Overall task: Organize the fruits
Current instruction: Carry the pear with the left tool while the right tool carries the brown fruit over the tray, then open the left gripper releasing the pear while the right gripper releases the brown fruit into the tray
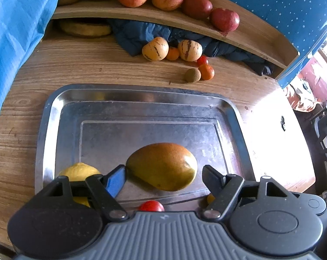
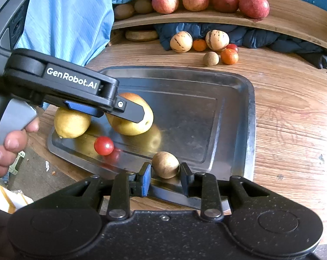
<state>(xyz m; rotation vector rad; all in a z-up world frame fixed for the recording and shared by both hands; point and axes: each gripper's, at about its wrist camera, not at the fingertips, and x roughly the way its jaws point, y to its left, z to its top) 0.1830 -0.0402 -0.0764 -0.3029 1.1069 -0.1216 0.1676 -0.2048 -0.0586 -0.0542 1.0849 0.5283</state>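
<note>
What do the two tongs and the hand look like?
Both tongs, left and right, are black with grey ribbed bodies, round pivot discs and metal rivets. One finger of each has a blue pad. The left body reads "GenRobot.AI" in white. The hand is bare; no sleeve shows.

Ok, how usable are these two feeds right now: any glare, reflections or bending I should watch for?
Left wrist view: the table's right edge is blown out white, and the shelf bows from the fisheye. Right wrist view: evenly lit and sharp, but the tray mirrors the cherry tomato and mango, so reflections could pass for extra fruit.
</note>
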